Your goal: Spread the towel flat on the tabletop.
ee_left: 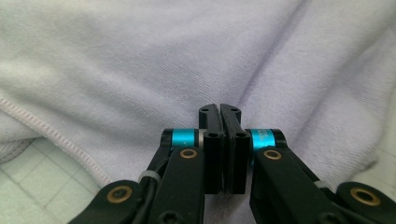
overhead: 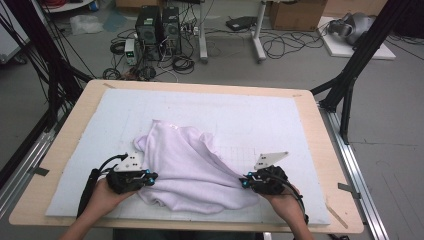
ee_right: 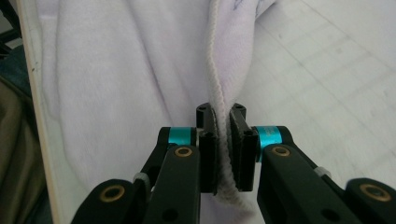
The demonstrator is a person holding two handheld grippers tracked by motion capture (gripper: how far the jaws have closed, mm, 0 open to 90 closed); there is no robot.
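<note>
Where the pale lilac towel (overhead: pixel 187 167) lies crumpled on the near half of the white mat (overhead: pixel 260 115), you have it gripped at both ends. Its bulk sits between your two hands, bunched in soft folds, with one lobe reaching toward the middle of the mat and the near edge close to the mat's front border. In the left gripper view, your left claw (ee_left: pixel 219 109) has its jaws clenched together with towel (ee_left: pixel 140 60) fabric bunched at the tips; the cloth's stitched hem (ee_left: pixel 56 135) runs diagonally to one side of the claw. In the right gripper view, your right claw (ee_right: pixel 220 112) is clenched on the towel's (ee_right: pixel 116 74) corded edge (ee_right: pixel 215 65), which passes straight down between the pads. Seen from the high view, your left claw (overhead: pixel 150 176) meets the towel's left side and your right claw (overhead: pixel 244 182) its right side, both low on the mat. The mat covers most of the wooden desk (overhead: pixel 320 150), whose bare rim shows all around. Beyond the desk, computer towers (overhead: pixel 157 27) and loose cables (overhead: pixel 280 45) sit on the floor
</note>
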